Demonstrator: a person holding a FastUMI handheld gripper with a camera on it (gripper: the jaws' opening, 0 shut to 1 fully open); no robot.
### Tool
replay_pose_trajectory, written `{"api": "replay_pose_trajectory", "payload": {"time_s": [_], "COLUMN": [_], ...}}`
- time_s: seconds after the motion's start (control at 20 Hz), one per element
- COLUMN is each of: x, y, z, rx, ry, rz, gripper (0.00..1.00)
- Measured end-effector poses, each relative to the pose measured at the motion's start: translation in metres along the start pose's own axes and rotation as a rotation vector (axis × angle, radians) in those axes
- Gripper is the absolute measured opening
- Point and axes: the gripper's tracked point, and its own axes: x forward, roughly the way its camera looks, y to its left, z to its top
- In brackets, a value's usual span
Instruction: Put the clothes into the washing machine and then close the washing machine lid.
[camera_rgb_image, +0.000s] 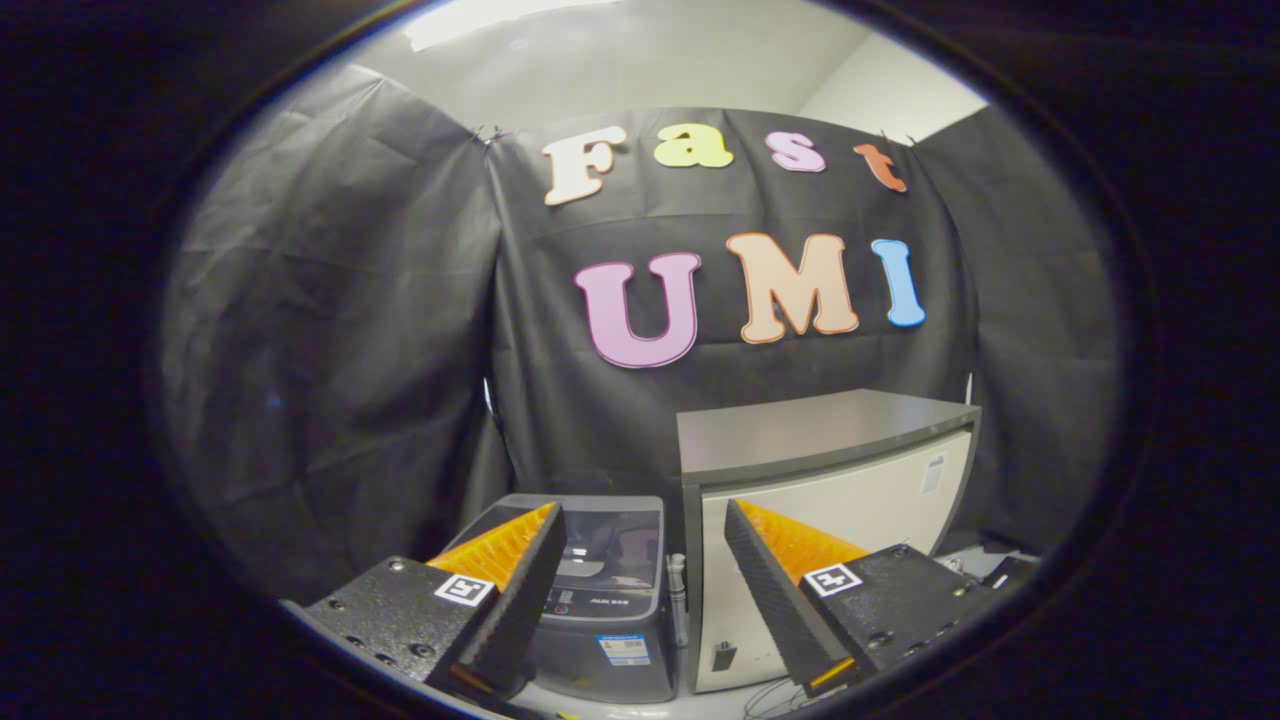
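A small grey top-loading washing machine (600, 590) stands on the floor beyond my fingers, mostly behind the left finger (510, 570). Its dark glass lid (610, 545) lies flat and shut on top. My gripper (645, 515) is held well back from the machine, open, with nothing between the fingers. The right finger (780, 585) overlaps the cabinet beside the machine. I see no clothes from here.
A white cabinet (860, 490) with a grey top (810, 430) stands right next to the washing machine, on its right. Black cloth walls close the booth behind and at both sides. Cables (770, 695) lie on the floor in front of the cabinet.
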Motion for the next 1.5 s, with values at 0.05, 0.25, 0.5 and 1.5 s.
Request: {"api": "replay_pose_trajectory", "payload": {"time_s": [0.05, 0.25, 0.5, 1.5], "x": [-0.002, -0.021, -0.038, -0.067], "y": [-0.008, -0.032, -0.051, -0.070], "z": [0.006, 0.016, 0.010, 0.010], "rx": [0.007, 0.027, 0.064, 0.032], "ry": [-0.008, -0.043, -0.058, -0.095], "rz": [-0.012, -0.063, -0.077, 0.037], "gripper": [0.97, 0.97, 0.97, 0.97]}}
